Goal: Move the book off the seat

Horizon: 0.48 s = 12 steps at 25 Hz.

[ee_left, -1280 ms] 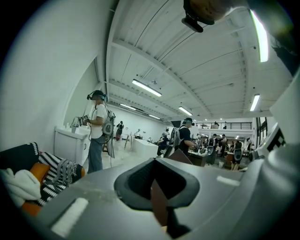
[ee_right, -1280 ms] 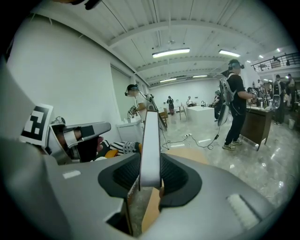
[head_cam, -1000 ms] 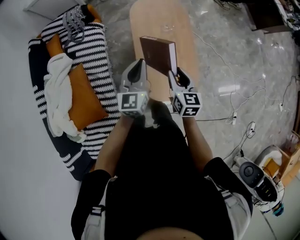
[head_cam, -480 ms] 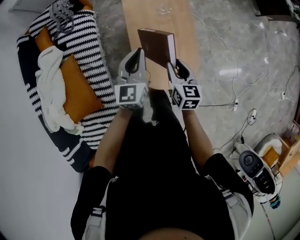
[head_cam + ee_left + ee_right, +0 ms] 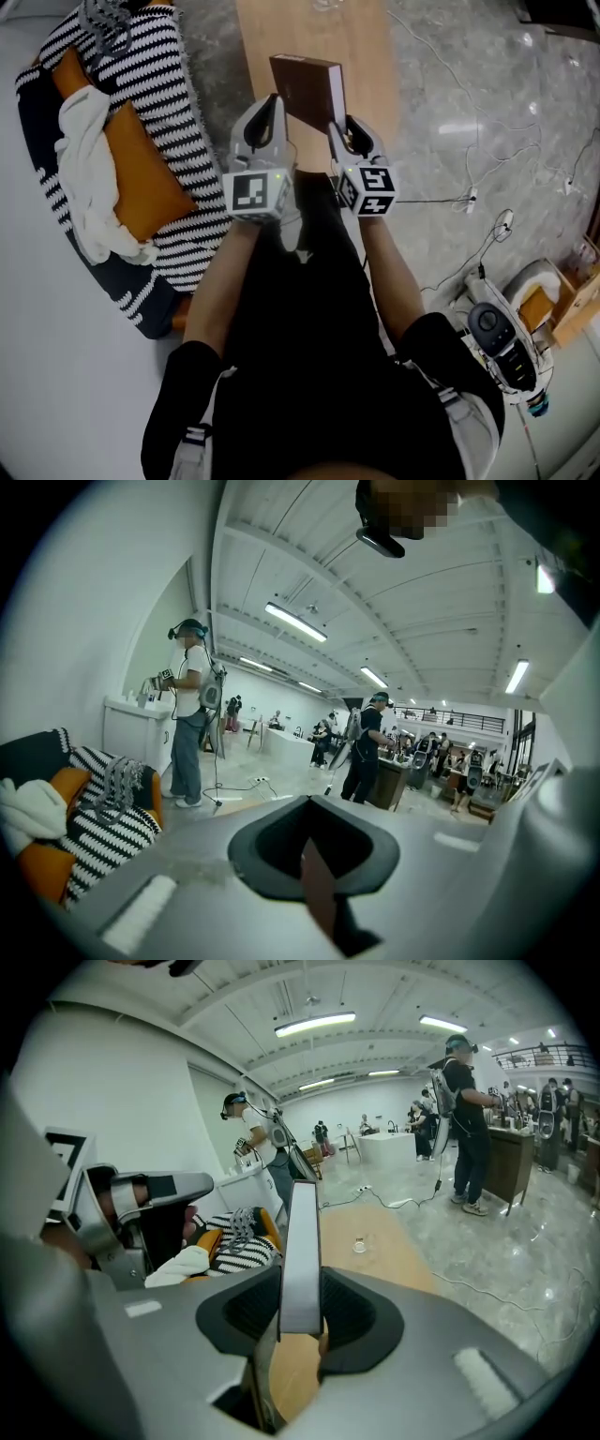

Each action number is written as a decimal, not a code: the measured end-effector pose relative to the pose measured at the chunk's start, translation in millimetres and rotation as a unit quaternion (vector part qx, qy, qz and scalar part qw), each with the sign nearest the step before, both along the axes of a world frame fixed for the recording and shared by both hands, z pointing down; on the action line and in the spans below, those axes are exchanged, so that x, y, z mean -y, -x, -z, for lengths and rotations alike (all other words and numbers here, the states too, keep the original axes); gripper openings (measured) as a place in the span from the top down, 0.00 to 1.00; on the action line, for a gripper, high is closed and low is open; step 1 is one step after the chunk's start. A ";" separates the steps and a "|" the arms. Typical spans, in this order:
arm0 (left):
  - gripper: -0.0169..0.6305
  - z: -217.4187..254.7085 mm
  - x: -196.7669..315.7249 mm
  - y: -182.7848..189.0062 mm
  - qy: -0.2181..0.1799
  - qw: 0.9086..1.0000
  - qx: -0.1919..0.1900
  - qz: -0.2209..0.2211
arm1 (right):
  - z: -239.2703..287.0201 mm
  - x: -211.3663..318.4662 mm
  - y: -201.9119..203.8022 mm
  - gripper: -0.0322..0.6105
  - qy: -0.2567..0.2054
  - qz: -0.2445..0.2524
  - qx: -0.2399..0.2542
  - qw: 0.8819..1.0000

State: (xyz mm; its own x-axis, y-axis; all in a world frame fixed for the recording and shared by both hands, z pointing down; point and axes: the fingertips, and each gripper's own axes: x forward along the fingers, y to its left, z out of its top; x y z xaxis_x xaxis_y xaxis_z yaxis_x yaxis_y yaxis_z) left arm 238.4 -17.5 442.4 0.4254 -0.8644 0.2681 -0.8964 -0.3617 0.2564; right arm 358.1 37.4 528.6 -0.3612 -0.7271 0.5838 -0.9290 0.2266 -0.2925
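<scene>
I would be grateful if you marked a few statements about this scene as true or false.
1. The right hand-held gripper is closed on the book. True.
2. The book lies flat on the seat. False: it is held upright in the air, over the wooden table.
3. A white cloth and an orange cushion lie on the seat. True.
4. The seat cover is plain red. False: it is black-and-white striped.
</scene>
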 end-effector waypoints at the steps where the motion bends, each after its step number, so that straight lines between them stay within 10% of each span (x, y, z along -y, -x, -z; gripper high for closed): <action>1: 0.97 -6.1 -0.4 -0.5 0.005 1.000 0.001 -0.001 | -6.2 -0.1 0.7 0.73 0.004 0.001 0.001 1.000; 12: 0.97 -60.2 -1.8 -3.2 0.036 0.999 0.015 -0.003 | -60.7 5.9 -2.7 0.73 0.034 0.010 0.005 0.999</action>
State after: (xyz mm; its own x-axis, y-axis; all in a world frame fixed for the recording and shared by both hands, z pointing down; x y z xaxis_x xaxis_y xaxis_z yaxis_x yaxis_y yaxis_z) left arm 241.6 -15.7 502.7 0.4219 -0.8393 0.3430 -0.9018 -0.3494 0.2543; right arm 360.8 31.5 589.3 -0.3810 -0.6785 0.6281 -0.9216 0.2238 -0.3171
